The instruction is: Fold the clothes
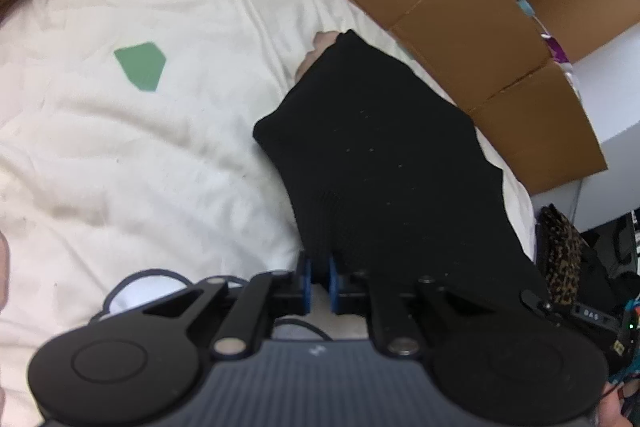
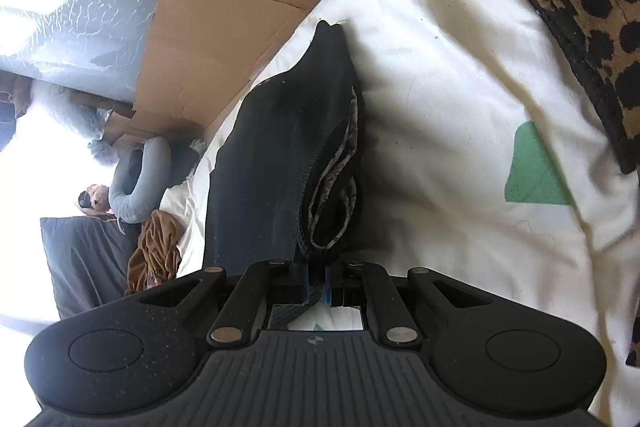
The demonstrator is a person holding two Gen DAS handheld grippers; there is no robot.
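I am holding the black garment (image 1: 384, 155) above the cream bed cover (image 1: 120, 155): my left gripper (image 1: 319, 277) and right gripper (image 2: 317, 281) have jaws nearly closed, each pinching an edge. Both grips are looking shallow, so the cloth is risking to slip out and the fold to collapse.

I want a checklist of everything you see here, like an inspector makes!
Surface: cream bedding, wrinkled, with a green patch.
Job's things: black garment lifted off the bedding by both grippers.
Clutter: leopard-print cloth, brown cloth.
Grippers: left gripper shut on the garment's edge; right gripper shut on another edge.
Cables: dark cable by the left gripper.
Surroundings: flattened cardboard beside the bed.
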